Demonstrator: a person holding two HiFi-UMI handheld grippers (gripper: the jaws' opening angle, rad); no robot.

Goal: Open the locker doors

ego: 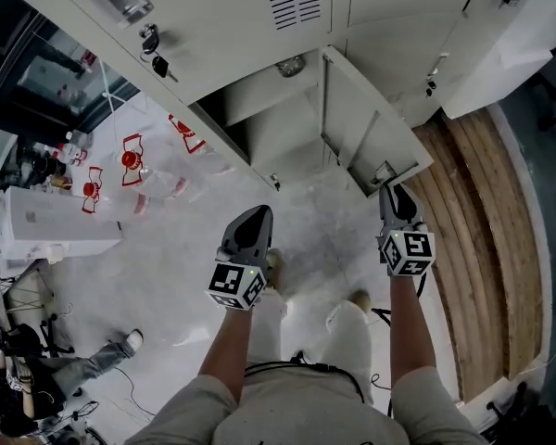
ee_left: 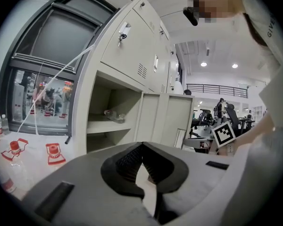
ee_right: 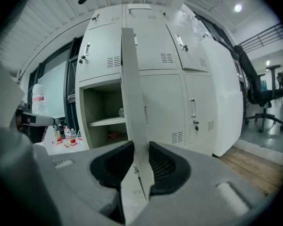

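A bank of cream lockers [ego: 259,17] fills the top of the head view. One lower compartment [ego: 269,123] stands open, with a small clear object on its shelf [ee_left: 114,117]. Its door [ego: 366,128] is swung out toward me. My right gripper [ego: 396,196] is shut on the free edge of that door [ee_right: 132,102], and the thin panel runs straight up between the dark pads [ee_right: 165,166]. My left gripper [ego: 252,222] hangs in the air left of the door, in front of the open compartment. It is shut with nothing in it, its tips meeting [ee_left: 141,147].
Keys [ego: 155,54] hang from a closed upper locker door. Red-marked bottles [ego: 130,160] and a white box [ego: 51,221] sit on the pale floor at left. A wooden floor strip [ego: 482,230] runs at right. An office chair [ee_right: 259,93] stands beyond the lockers.
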